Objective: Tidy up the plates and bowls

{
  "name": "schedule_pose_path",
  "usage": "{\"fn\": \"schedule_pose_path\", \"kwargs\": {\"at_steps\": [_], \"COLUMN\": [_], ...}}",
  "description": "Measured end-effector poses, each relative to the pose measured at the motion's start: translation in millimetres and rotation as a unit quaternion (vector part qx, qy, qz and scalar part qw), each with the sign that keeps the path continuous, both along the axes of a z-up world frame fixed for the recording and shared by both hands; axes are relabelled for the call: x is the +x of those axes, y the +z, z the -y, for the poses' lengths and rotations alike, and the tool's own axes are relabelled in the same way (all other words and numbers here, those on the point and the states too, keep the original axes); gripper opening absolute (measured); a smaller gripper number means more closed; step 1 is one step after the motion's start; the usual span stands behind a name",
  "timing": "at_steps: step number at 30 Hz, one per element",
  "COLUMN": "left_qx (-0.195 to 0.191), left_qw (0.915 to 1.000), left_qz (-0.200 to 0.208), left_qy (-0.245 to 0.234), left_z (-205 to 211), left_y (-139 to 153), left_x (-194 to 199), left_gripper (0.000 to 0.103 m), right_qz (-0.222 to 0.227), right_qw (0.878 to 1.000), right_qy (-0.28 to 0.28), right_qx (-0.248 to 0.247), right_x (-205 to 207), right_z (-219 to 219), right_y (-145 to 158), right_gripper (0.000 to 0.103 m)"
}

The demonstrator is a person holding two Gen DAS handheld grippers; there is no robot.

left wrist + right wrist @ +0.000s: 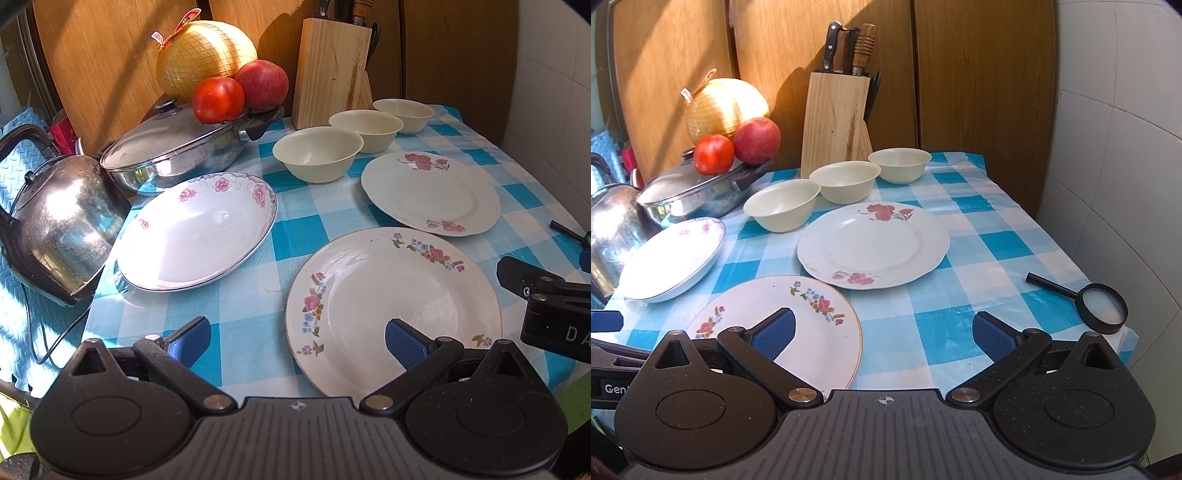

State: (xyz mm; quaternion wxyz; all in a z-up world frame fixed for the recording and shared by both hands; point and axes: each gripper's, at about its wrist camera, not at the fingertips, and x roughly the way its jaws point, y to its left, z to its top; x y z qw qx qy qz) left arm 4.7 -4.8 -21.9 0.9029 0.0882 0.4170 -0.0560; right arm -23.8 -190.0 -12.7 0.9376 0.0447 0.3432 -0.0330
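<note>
Left wrist view: near plate lies under right jaw of left gripper, jaws spread wide, empty. Right gripper likewise wide open, empty; same plate under its left jaw. Second plate just ahead, deep dish ahead-left, three bowls beyond. Judgement: pinch near plate's rim squarely, lift level, stack onto second plate; steer clear of kettle.

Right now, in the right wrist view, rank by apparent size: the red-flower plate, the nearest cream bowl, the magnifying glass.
1. Red-flower plate, clearly largest.
2. Nearest cream bowl.
3. Magnifying glass, smallest, though it lies nearer the camera.
</note>
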Motion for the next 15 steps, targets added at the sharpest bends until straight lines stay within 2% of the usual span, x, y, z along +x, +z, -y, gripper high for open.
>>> {"fn": "schedule_pose_path", "kwargs": {"at_steps": [9, 15], "left_qx": [0.000, -0.001], "left_qw": [1.0000, 0.9999], "left_qz": [-0.009, -0.014], "left_qy": [-0.003, -0.005], "left_z": [1.6, 1.4], "left_y": [-3.0, -4.6], "left_x": [1.7, 3.6], "left_gripper": [0.097, 0.097], "right_qz": [-0.010, -0.025], "right_qw": [1.000, 1.000], "right_qy": [0.002, 0.005], "right_qx": [0.005, 0.008], "right_x": [2.1, 4.8], "right_z": [1.1, -0.2], "right_y": [-3.1, -6.5], "right_gripper": [0.099, 0.090]}}
